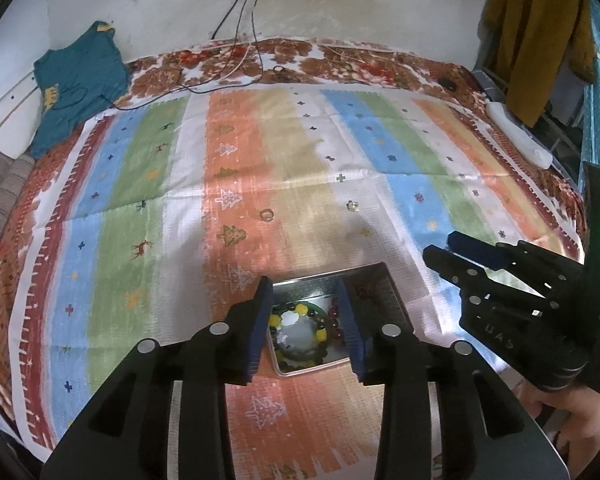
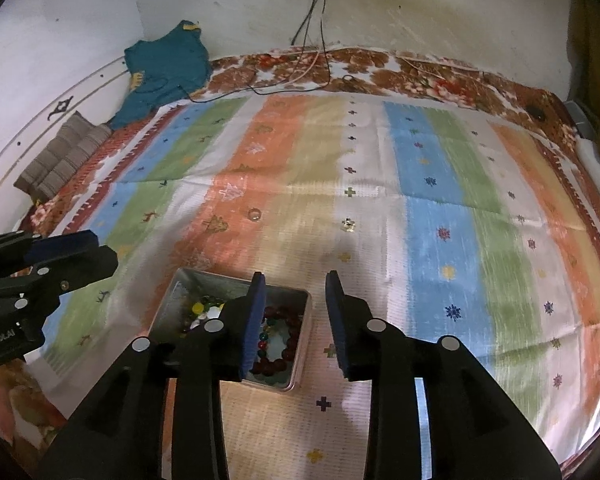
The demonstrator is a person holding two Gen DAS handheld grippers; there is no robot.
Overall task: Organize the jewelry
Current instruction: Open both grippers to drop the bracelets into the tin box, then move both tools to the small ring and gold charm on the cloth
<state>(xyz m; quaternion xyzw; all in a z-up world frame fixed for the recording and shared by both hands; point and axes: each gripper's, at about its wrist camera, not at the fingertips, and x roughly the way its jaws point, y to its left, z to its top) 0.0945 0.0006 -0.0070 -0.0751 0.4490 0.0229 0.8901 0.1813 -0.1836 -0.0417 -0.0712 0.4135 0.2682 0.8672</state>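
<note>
A small metal tin sits on the striped cloth and holds beaded bracelets, one yellow and green, one dark red. My left gripper hovers over the tin, open, nothing between its pads. My right gripper stands open just right of the tin, also with nothing in it; in the left wrist view the right gripper appears at the right. A ring and a small sparkly piece lie on the cloth beyond the tin.
The striped cloth covers a bed with a floral sheet. A teal garment and cables lie at the far edge by the wall. A white remote-like object rests at the right edge. A hand holds the right gripper.
</note>
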